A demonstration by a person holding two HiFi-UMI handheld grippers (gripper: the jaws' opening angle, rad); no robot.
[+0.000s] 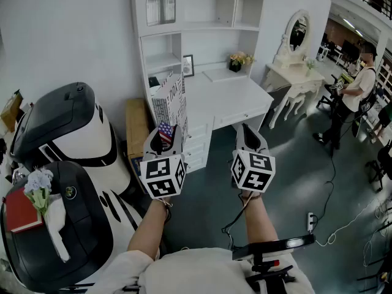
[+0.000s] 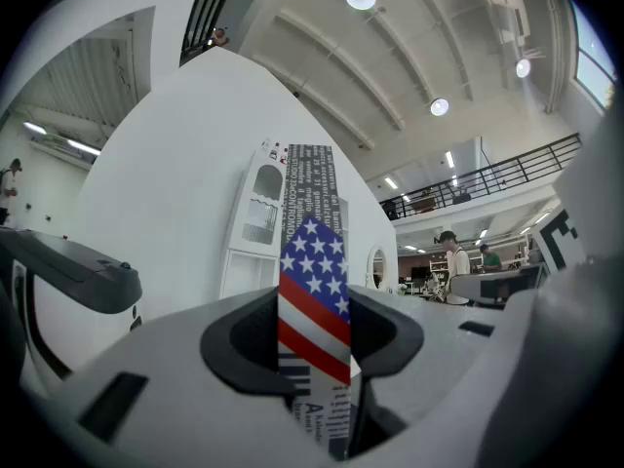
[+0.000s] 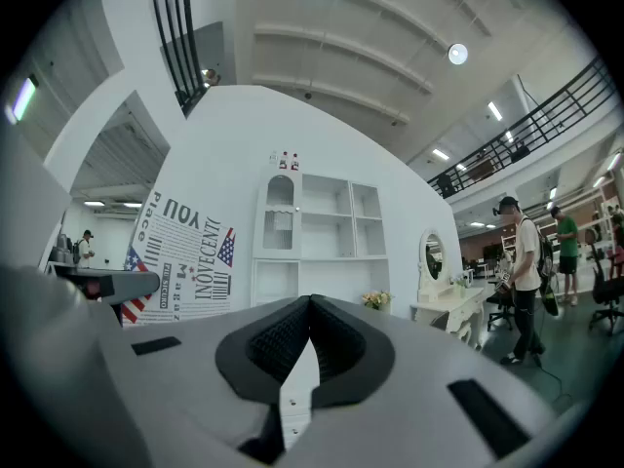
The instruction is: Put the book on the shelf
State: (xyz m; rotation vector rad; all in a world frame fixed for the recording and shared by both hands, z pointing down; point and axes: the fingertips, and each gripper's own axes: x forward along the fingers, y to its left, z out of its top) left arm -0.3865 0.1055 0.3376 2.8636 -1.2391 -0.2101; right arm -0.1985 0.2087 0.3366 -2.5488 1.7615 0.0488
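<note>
Book [image 1: 171, 103] — "NOVECENT" lettering, stars-and-stripes edge (upright) — between left gripper [image 1: 164, 137] fingers

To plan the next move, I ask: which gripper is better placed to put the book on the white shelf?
Left. The left gripper already clamps the book upright, pointing toward the white shelf ahead. The right gripper is shut and empty beside it, so it would first need a handover.
</note>
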